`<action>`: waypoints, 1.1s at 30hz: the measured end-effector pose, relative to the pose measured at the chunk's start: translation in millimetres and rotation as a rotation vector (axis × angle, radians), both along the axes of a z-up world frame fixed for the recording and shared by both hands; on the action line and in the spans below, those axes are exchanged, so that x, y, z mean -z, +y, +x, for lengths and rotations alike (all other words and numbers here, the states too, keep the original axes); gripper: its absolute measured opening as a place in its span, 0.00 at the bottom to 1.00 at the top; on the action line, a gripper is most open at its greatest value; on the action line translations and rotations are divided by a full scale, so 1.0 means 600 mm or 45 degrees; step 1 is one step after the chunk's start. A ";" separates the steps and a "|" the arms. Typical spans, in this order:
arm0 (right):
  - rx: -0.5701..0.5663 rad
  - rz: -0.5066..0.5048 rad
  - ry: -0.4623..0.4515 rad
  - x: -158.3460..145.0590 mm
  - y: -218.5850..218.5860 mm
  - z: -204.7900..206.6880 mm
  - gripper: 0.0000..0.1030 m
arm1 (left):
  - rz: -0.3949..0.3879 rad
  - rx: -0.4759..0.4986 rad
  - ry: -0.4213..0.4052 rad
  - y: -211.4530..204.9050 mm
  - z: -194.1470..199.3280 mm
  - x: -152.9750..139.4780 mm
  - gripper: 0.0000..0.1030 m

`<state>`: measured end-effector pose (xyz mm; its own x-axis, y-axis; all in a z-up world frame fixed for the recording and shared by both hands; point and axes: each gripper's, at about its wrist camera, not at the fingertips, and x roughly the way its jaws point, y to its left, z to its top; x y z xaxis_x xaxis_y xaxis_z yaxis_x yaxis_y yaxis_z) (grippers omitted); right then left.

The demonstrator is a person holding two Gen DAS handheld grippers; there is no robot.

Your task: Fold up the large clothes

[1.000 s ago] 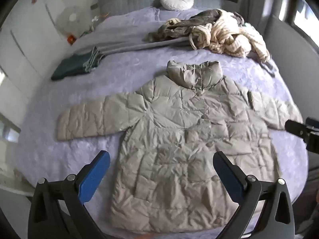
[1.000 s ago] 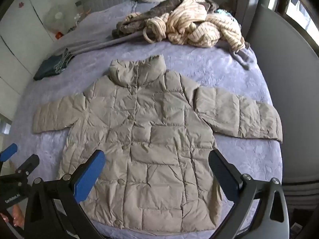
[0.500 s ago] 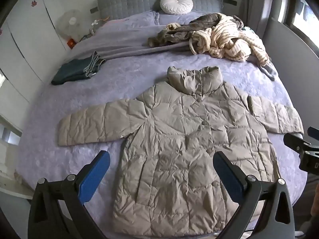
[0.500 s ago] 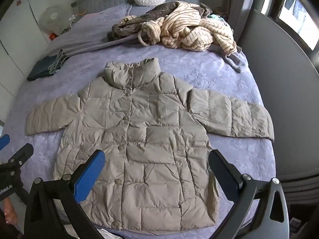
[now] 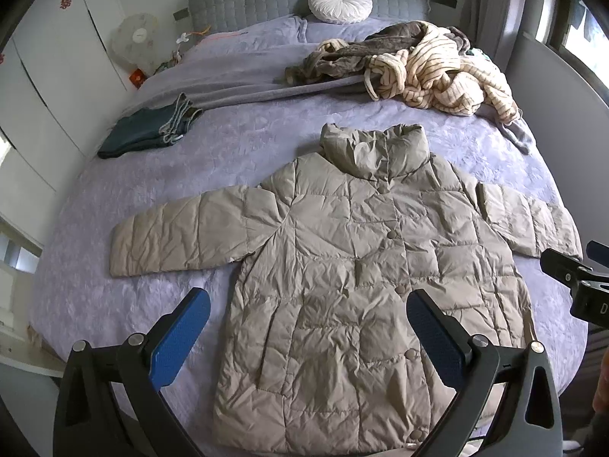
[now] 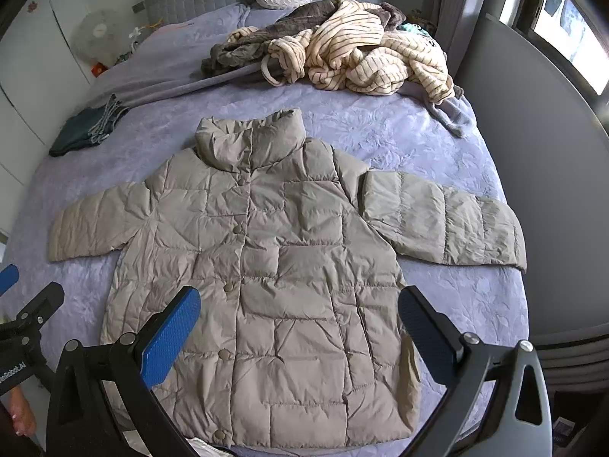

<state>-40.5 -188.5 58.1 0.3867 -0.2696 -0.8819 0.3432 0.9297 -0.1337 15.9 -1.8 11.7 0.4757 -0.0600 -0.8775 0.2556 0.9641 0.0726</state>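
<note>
The jacket (image 5: pixel 365 278) lies flat and buttoned on the bed (image 5: pixel 228 144), both sleeves spread out, collar toward the pillow (image 5: pixel 340 2); a pile of clothes (image 5: pixel 415 68) lies between the jacket and the pillow; the left gripper (image 5: pixel 308 333) and the right gripper (image 6: pixel 298 329) are above the jacket's hem, fingers wide, holding nothing
</note>
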 end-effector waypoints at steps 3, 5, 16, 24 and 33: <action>0.000 0.001 0.007 0.000 -0.002 0.002 1.00 | 0.001 -0.002 0.000 0.001 0.002 0.002 1.00; -0.001 0.001 0.008 0.000 -0.003 0.004 1.00 | 0.003 -0.005 0.003 0.001 0.004 0.004 1.00; 0.002 0.008 0.010 0.000 -0.006 0.007 1.00 | 0.003 -0.014 0.007 0.005 0.009 0.012 1.00; 0.000 0.009 0.012 0.001 -0.006 0.009 1.00 | 0.005 -0.019 0.010 0.002 0.009 0.011 1.00; 0.003 0.010 0.013 0.001 -0.007 0.011 1.00 | 0.004 -0.021 0.010 0.002 0.010 0.011 1.00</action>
